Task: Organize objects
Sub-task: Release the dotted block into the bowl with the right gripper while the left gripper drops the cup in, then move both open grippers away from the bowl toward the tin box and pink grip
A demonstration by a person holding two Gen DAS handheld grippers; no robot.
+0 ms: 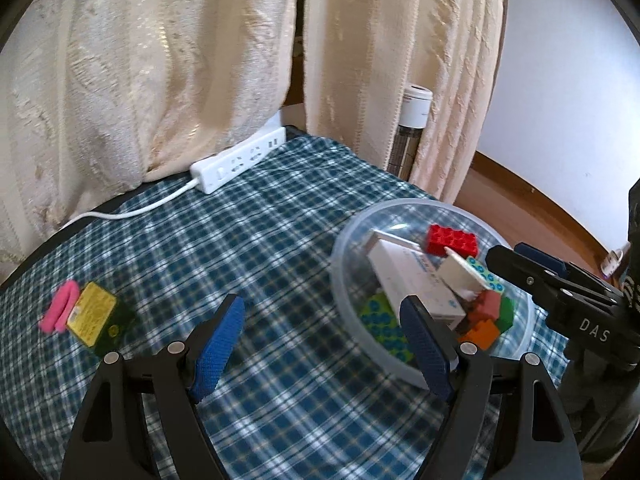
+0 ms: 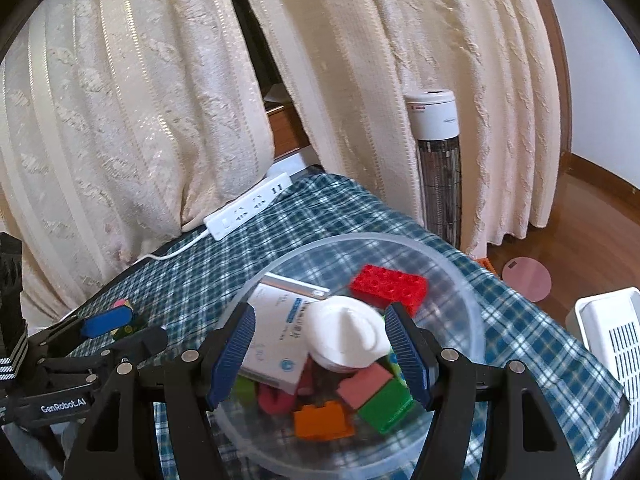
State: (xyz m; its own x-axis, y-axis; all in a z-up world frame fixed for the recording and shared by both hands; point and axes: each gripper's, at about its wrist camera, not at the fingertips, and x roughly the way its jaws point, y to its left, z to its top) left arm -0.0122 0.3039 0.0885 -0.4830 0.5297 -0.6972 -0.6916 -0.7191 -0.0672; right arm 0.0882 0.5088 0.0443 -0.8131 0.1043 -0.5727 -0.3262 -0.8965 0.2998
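My right tool (image 2: 320, 350) pinches a white cone-topped piece (image 2: 346, 334) over the clear bowl (image 2: 460, 280) on the worktop (image 1: 280, 240); its tip points at my camera. My left tool (image 1: 324, 350) stands spread, empty. The white box (image 1: 416, 284) lies lengthwise toward me. Only the left view shows the green tin (image 1: 100, 320) and pink item (image 1: 60, 312) clearly; the lower blocks are partly covered
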